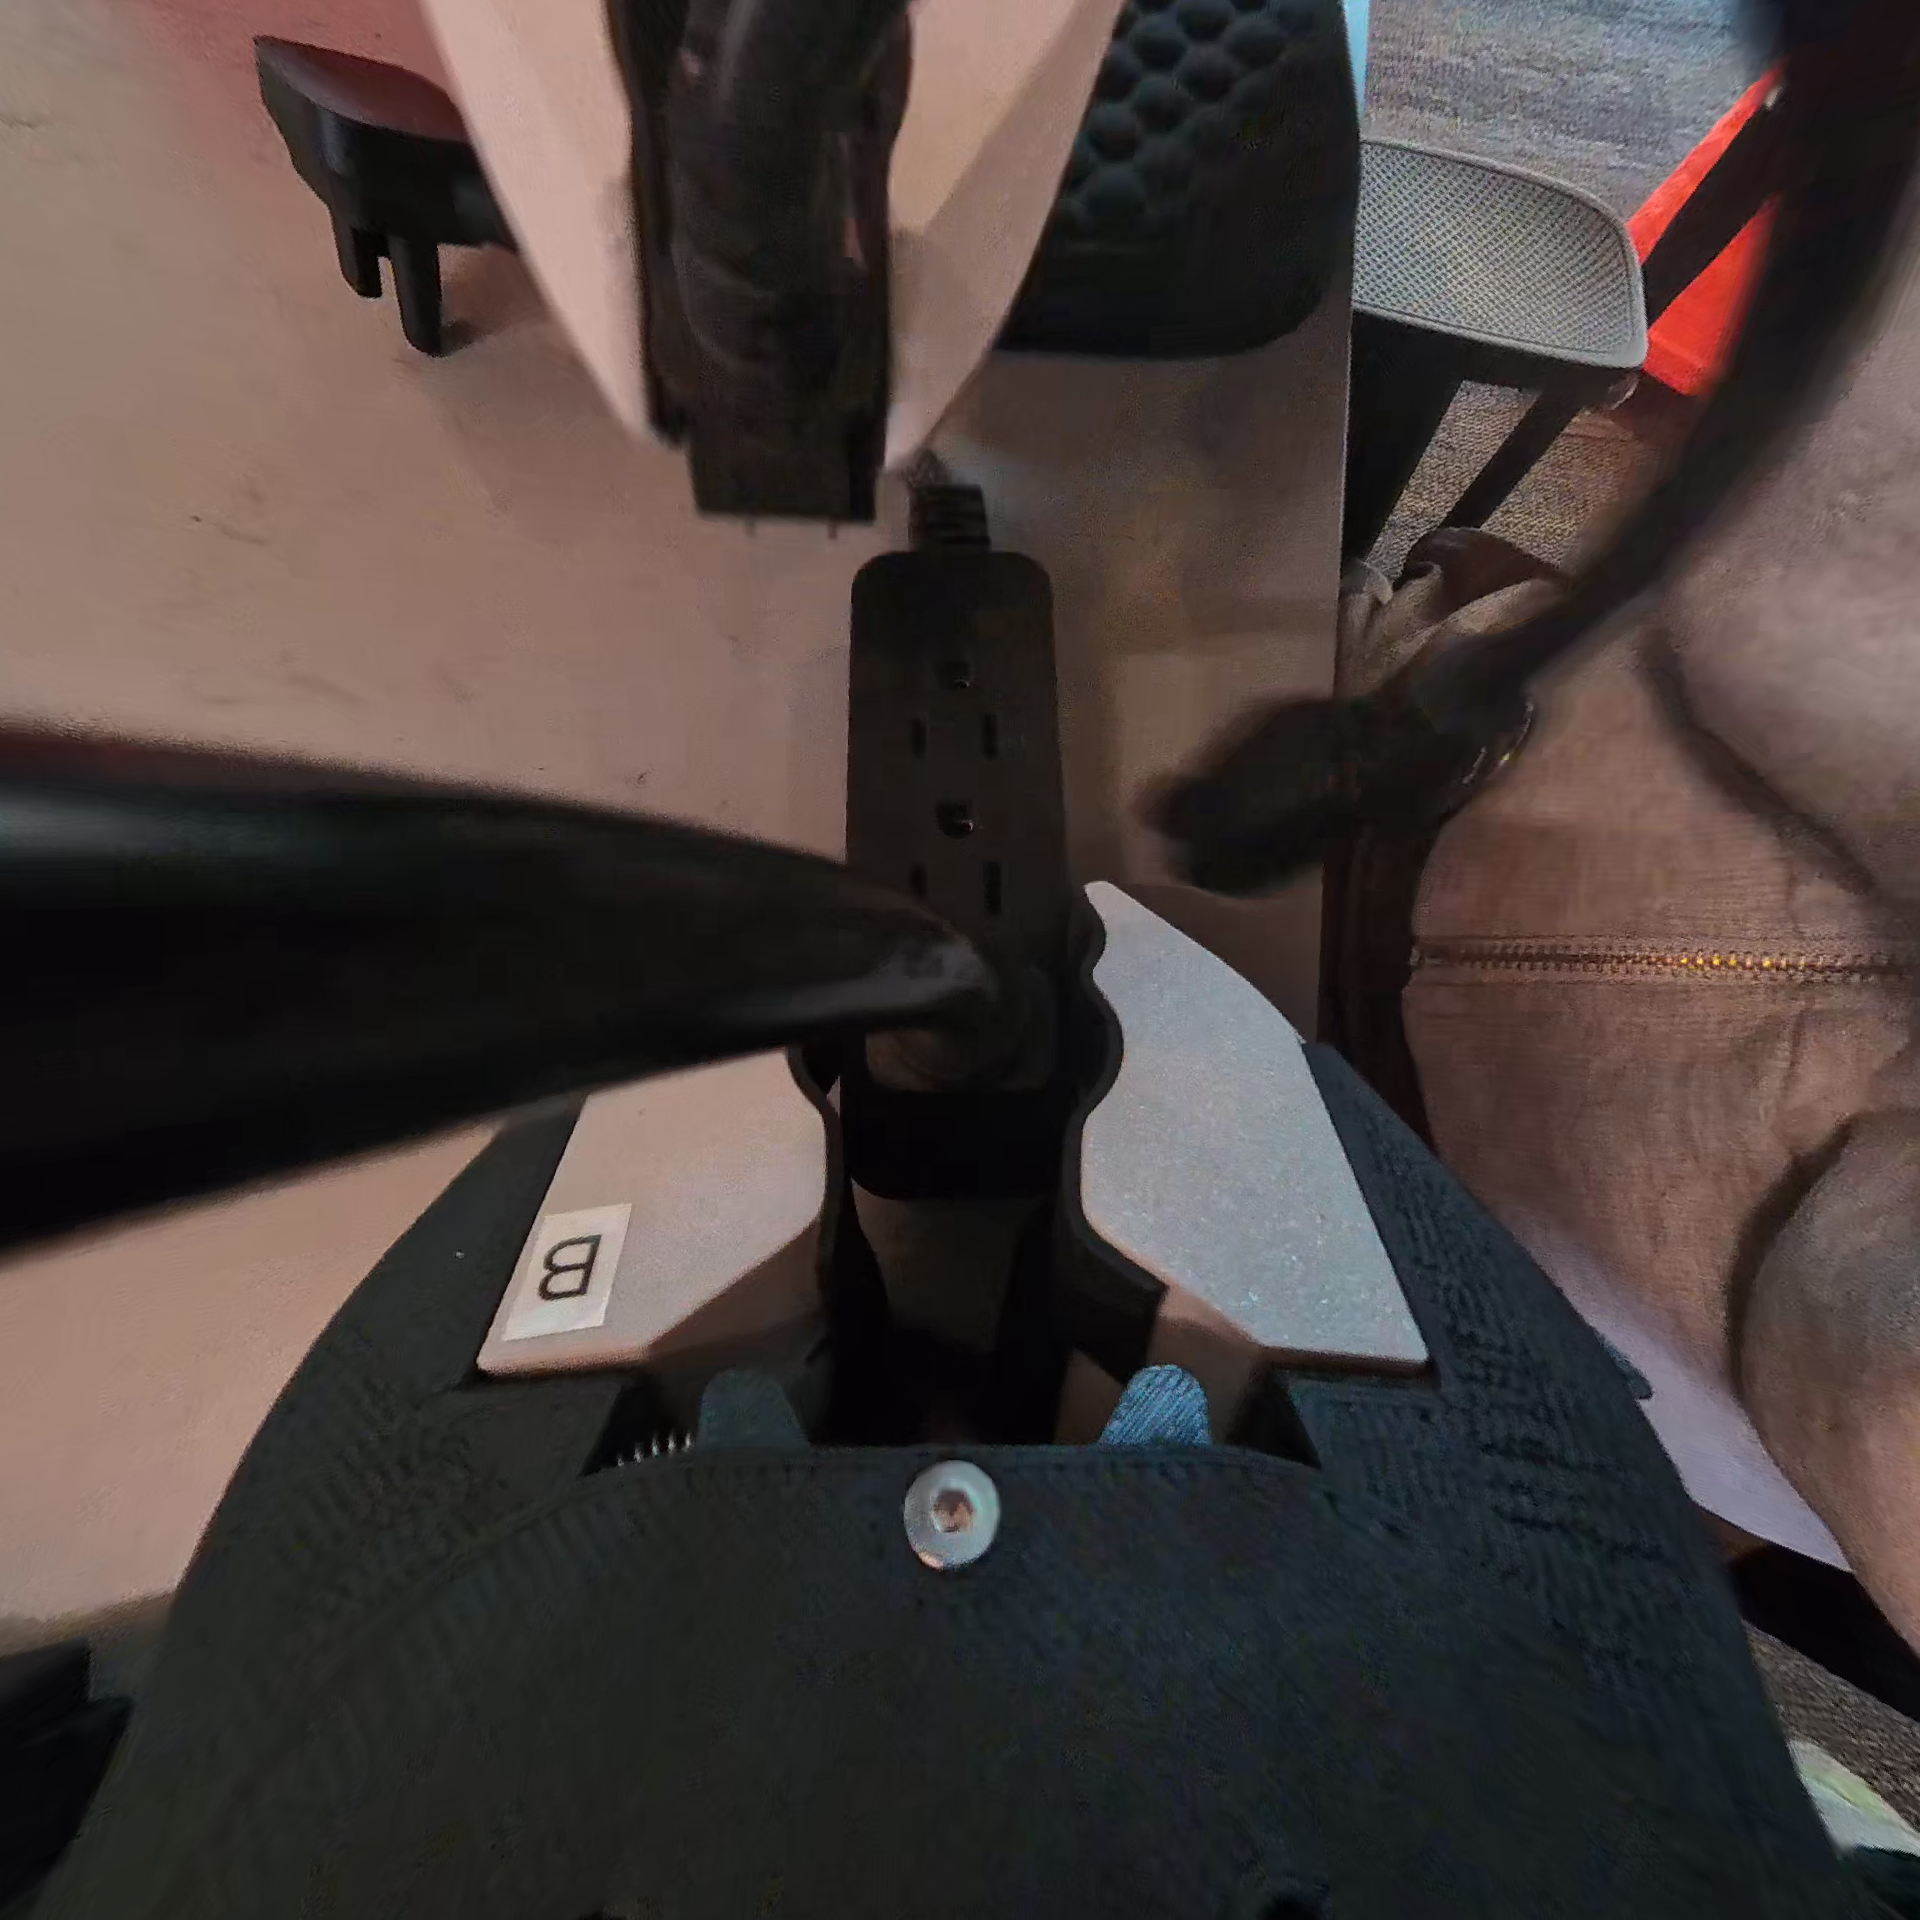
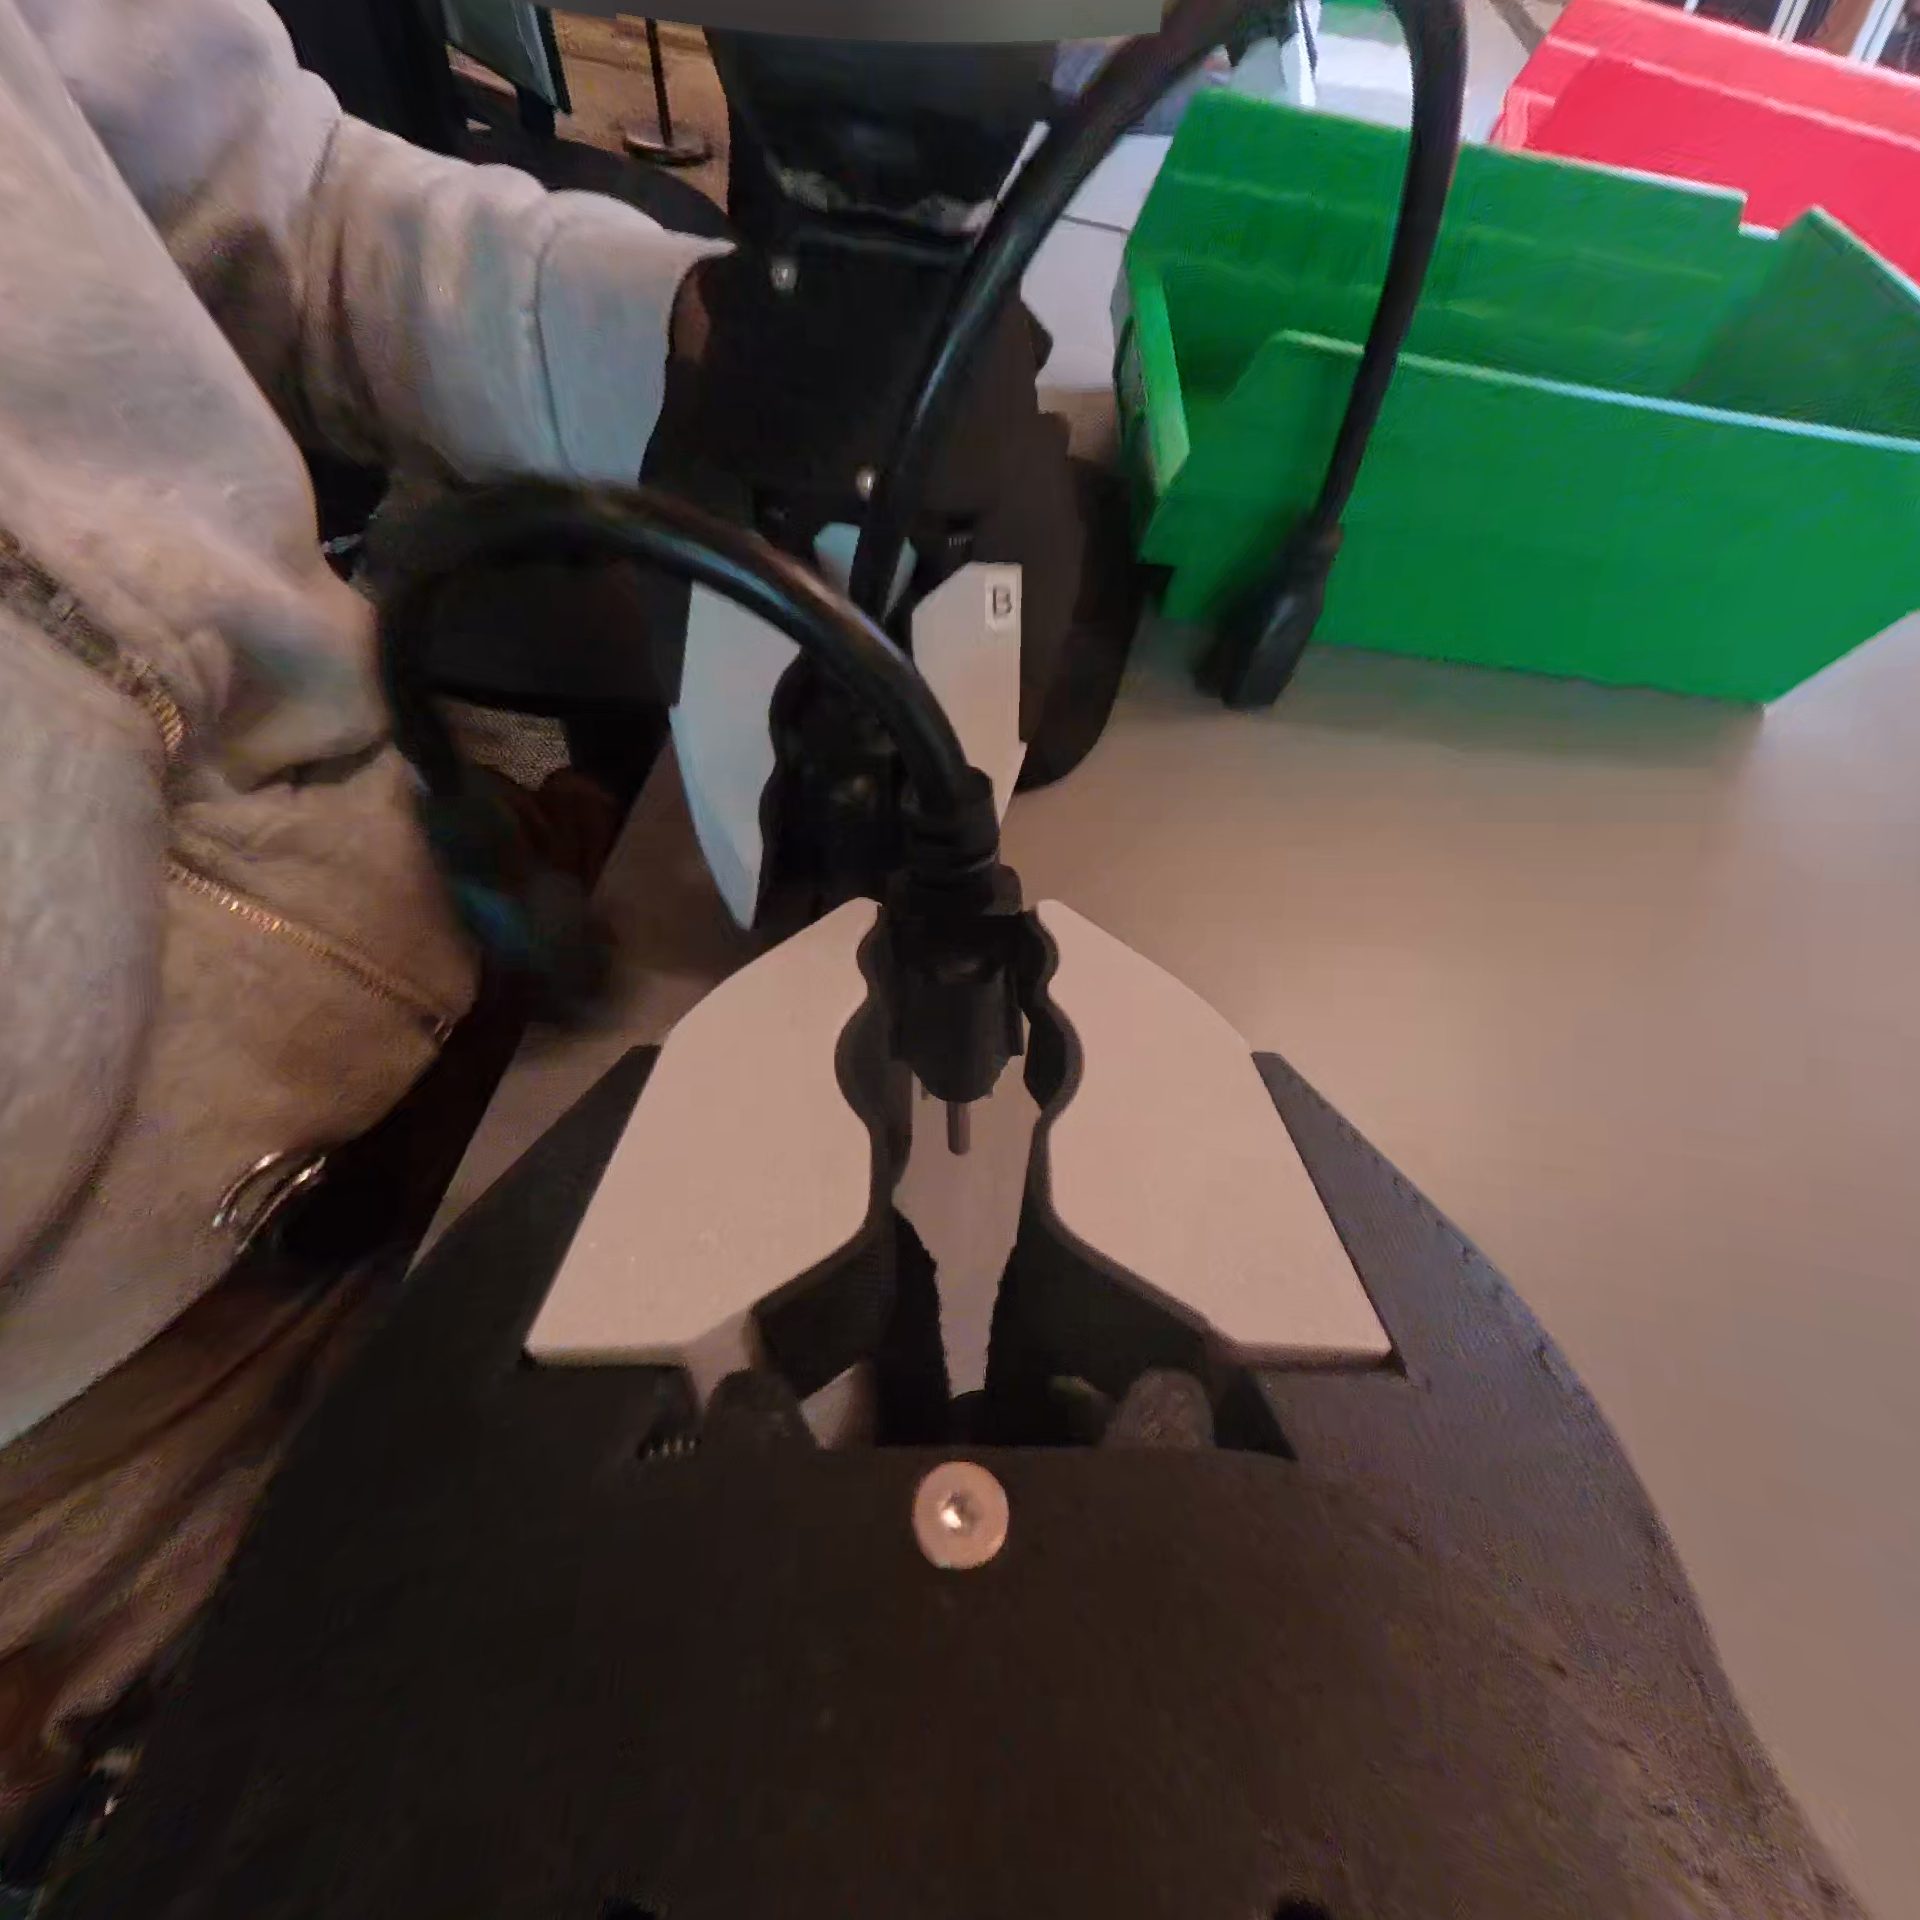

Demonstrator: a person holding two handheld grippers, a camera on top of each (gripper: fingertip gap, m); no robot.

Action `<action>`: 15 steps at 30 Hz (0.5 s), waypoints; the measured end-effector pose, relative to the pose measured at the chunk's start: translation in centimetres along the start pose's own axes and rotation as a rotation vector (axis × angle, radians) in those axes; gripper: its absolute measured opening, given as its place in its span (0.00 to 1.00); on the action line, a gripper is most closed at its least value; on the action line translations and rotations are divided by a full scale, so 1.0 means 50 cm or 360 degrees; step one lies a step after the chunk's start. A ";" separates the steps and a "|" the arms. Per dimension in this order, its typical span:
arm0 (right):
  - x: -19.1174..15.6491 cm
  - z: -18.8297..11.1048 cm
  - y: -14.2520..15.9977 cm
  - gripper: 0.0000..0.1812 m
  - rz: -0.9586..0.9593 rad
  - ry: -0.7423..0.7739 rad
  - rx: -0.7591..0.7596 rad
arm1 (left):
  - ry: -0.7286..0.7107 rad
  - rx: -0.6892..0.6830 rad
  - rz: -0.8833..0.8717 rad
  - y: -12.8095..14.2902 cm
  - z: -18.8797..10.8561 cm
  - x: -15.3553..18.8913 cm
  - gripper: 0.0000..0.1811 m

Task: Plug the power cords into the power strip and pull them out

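In the left wrist view my left gripper [image 1: 961, 997] is shut on the near end of a black power strip [image 1: 951, 748], which points away from me over the table. A thick black cord [image 1: 416, 935] comes in from the left to a plug seated at the strip's near end. My right gripper [image 1: 774, 447] hangs just beyond the strip's far end, holding a black plug [image 1: 779, 488]. In the right wrist view my right gripper [image 2: 956, 925] is shut on that plug [image 2: 956, 987], prongs toward the camera. The left gripper [image 2: 862, 821] is close behind it.
A spare black plug [image 1: 364, 197] lies on the pale table [image 1: 260, 571] at the far left. A cord end [image 2: 1262, 634] rests beside a green bin [image 2: 1558, 499], with a red bin [image 2: 1714, 135] behind. A person's grey jacket [image 2: 208, 520] is close by, and a chair [image 1: 1486, 260] stands off the table. Across from one pair of fingers to the other is roughly 7 cm.
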State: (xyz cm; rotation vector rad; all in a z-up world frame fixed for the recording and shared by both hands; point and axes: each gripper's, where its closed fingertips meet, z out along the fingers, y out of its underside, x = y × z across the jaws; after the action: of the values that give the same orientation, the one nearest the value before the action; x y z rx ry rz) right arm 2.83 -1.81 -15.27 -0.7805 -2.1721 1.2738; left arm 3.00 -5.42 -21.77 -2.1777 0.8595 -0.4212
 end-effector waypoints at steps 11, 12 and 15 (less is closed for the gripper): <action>0.083 -0.139 -0.085 0.12 0.0168 0.0380 0.0234 | 0.0005 -0.0004 -0.0042 -0.003 0.000 -0.004 0.23; 0.100 -0.177 -0.096 0.13 0.0192 0.0472 0.0241 | 0.0005 -0.0005 -0.0046 -0.003 0.000 -0.004 0.23; 0.151 -0.326 -0.118 0.13 0.0269 0.0815 0.0170 | -0.0037 -0.0008 -0.0062 -0.002 0.000 -0.011 0.26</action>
State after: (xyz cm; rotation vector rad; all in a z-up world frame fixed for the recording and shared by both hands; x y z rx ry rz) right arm 7.02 10.91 -1.89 -1.1227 -1.6455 1.1058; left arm 2.65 -4.97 -21.70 -2.2026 0.8074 -0.4127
